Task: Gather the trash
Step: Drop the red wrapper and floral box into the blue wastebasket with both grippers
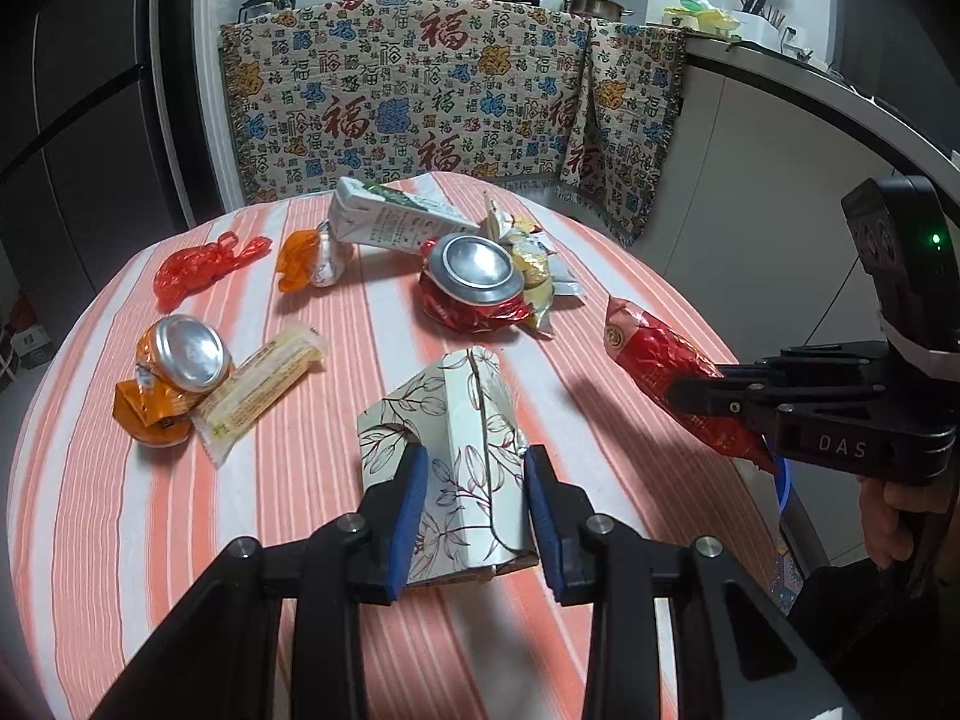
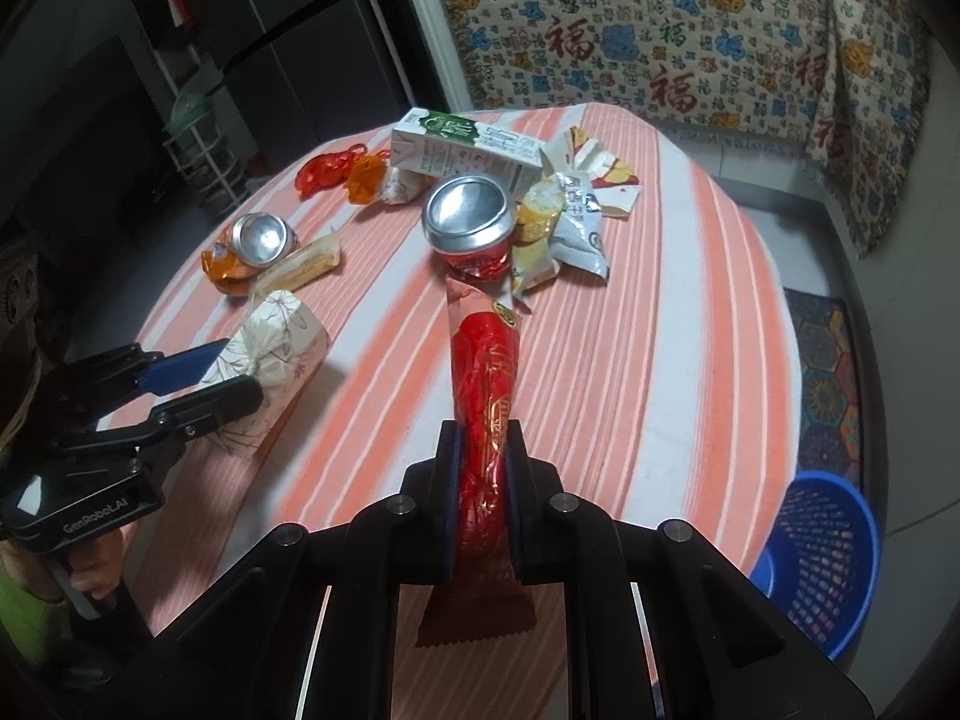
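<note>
My left gripper (image 1: pixel 477 480) is shut on a crushed white floral paper box (image 1: pixel 456 420), held just over the near part of the striped table; it also shows in the right wrist view (image 2: pixel 276 342). My right gripper (image 2: pixel 483 450) is shut on a long red snack wrapper (image 2: pixel 486 384), held above the table's right side; the wrapper shows in the left wrist view (image 1: pixel 666 372). On the table lie a crushed red can (image 1: pixel 474 282), a crushed orange can (image 1: pixel 174 372), a milk carton (image 1: pixel 396 219), a yellow wafer packet (image 1: pixel 264 390) and several wrappers.
A blue mesh basket (image 2: pixel 822 564) stands on the floor to the right of the round table (image 2: pixel 690 330). A patterned cloth (image 1: pixel 450 90) hangs over the counter behind. A dark fridge (image 1: pixel 78 90) stands at left.
</note>
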Available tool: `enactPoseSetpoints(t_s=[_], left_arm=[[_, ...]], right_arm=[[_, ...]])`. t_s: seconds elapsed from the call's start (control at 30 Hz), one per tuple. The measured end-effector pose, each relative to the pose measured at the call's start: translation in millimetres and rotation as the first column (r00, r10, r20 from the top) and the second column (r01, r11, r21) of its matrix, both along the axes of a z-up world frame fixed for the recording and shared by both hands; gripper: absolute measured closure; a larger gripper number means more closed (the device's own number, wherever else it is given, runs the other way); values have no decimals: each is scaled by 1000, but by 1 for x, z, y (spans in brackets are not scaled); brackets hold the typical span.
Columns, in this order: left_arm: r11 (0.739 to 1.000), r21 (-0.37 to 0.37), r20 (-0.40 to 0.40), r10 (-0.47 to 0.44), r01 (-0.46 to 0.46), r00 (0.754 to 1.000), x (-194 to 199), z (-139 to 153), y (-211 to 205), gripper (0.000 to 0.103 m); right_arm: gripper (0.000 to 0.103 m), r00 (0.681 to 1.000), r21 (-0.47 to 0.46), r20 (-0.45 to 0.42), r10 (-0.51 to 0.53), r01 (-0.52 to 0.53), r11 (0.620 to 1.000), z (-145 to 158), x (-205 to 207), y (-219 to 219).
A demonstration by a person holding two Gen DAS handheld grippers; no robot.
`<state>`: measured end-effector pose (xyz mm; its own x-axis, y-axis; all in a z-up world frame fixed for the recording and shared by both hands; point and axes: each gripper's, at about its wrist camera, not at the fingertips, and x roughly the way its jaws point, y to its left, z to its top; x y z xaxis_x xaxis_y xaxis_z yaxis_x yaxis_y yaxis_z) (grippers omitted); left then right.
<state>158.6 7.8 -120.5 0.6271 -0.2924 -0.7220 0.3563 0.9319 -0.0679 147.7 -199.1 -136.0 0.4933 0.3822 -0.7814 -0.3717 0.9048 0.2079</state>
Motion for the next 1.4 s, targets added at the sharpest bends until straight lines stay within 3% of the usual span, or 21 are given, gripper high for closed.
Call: enactPoseSetpoints(t_s=[0.67,0.9,1.1,1.4], left_arm=[[998,-2,-8,-64,64,998,-1,3,-43,69],[990,-30,-16,-137,136,991,-1,7,-79,69],[970,-76,-23,-233,231,972,-3,13,-131,69],[920,-156,-75,-373,359,925,-1,5,-231,69]], right_arm=[[91,998,40,-3,-63,63,997,6,-7,-40],[91,989,63,6,-150,149,987,14,-9,-86],[91,955,75,-13,-295,295,953,13,-12,-157],[91,870,20,-70,-488,490,871,-5,-26,-252]])
